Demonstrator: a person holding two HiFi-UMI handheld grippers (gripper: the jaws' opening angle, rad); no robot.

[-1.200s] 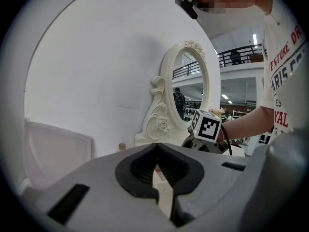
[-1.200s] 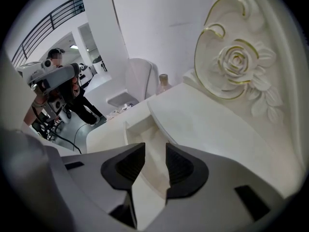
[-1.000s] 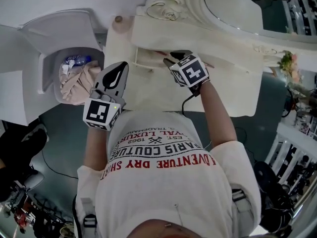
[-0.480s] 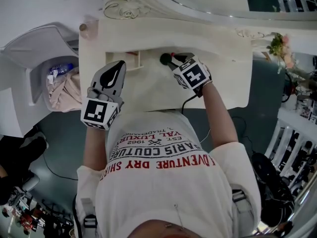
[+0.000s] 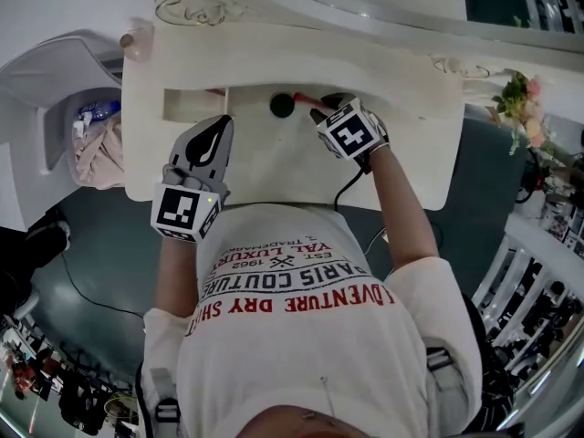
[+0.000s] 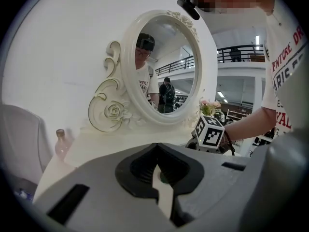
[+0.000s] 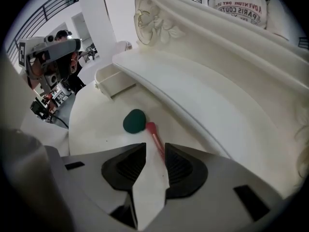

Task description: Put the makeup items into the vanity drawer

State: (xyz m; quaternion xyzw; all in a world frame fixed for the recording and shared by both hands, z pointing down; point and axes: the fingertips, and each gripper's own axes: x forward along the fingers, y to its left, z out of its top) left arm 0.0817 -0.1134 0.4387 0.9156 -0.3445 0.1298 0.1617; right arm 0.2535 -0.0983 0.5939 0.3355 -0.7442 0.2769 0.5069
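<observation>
A dark green puff (image 5: 282,105) (image 7: 134,121) lies on the white vanity top (image 5: 265,167). Beside it lies a thin stick with a red tip (image 7: 151,129) (image 5: 305,98). My right gripper (image 5: 321,109) (image 7: 154,154) reaches over the stick, which runs between its jaws. The jaws are closing, and a gap still shows beside the stick. A small open drawer (image 7: 114,81) (image 5: 194,105) sits left of the puff under the upper shelf. My left gripper (image 5: 217,128) (image 6: 155,150) hovers above the vanity's front left, jaws together, holding nothing.
An oval mirror (image 6: 164,69) in a carved frame rises behind the vanity. A small pink bottle (image 5: 137,40) (image 6: 60,142) stands at the far left corner. A white bin (image 5: 55,121) with cloth is on the floor at left, and flowers (image 5: 523,94) are at right.
The head view has swung, so the vanity sits lower and more to the left. The green puff and red stick have come into sight at my right gripper's tips. Left gripper has barely moved.
</observation>
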